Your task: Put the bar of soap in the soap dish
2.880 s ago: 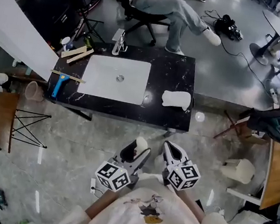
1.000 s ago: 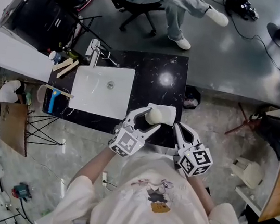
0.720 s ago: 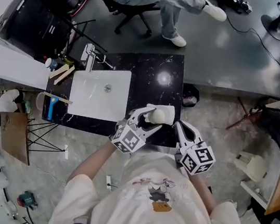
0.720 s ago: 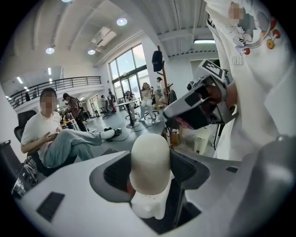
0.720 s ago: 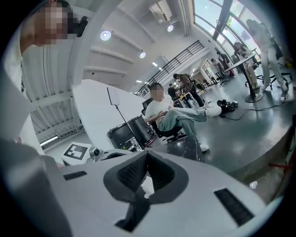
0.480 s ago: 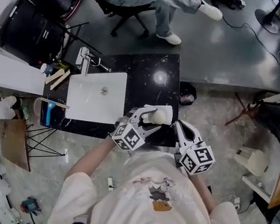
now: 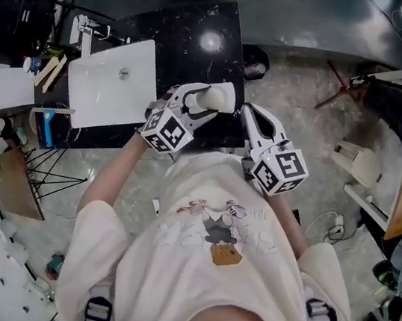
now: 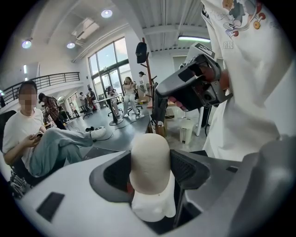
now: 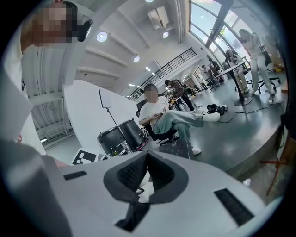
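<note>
Left gripper view: your left tool clamps the bar of soap by its sides, over the soap dish; right tool closed, empty. The soap is probably rigid, light and slippery, so grip mid-sides.

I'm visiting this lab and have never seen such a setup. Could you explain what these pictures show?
There is no robot here. A person wears a camera on the head that looks down, and holds a two-jaw gripper in each hand. Each gripper carries its own camera, which looks along its jaws. The head view shows a black counter with a white sink. The left gripper is shut on a cream bar of soap, held right at the white soap dish. The right gripper is shut and holds nothing.
</note>
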Action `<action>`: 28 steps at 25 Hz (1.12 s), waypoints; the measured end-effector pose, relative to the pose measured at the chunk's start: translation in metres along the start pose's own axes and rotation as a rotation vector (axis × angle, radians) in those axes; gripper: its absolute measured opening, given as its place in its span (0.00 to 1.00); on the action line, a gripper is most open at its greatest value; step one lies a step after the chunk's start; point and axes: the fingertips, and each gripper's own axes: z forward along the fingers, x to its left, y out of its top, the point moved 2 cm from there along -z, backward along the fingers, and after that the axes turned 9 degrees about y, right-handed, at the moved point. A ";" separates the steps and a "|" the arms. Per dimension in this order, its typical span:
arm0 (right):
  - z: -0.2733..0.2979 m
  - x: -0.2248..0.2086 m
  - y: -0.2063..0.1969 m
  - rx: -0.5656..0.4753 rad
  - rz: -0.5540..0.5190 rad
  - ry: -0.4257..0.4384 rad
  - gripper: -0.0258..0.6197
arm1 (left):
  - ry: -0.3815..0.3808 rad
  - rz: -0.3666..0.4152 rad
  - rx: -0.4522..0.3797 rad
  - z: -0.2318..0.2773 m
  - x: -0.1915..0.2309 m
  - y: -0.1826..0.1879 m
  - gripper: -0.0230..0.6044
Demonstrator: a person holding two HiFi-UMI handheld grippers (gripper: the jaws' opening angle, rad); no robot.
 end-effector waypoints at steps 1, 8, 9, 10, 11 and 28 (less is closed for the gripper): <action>0.000 0.001 -0.003 0.007 0.005 -0.002 0.05 | -0.007 0.001 0.005 0.001 -0.002 -0.003 0.47; 0.006 0.002 0.000 0.005 0.005 -0.005 0.05 | -0.027 -0.001 0.046 0.014 0.002 -0.017 0.47; 0.006 0.002 0.000 0.005 0.005 -0.004 0.05 | -0.036 0.002 0.051 0.016 0.002 -0.018 0.47; 0.006 0.003 0.000 0.007 0.007 -0.004 0.05 | -0.046 0.003 0.057 0.017 0.000 -0.020 0.47; 0.006 0.003 -0.001 0.009 0.008 -0.005 0.05 | -0.057 0.001 0.064 0.018 -0.002 -0.022 0.47; -0.006 -0.003 -0.001 0.019 0.012 -0.006 0.05 | -0.101 -0.048 0.113 0.031 -0.012 -0.036 0.47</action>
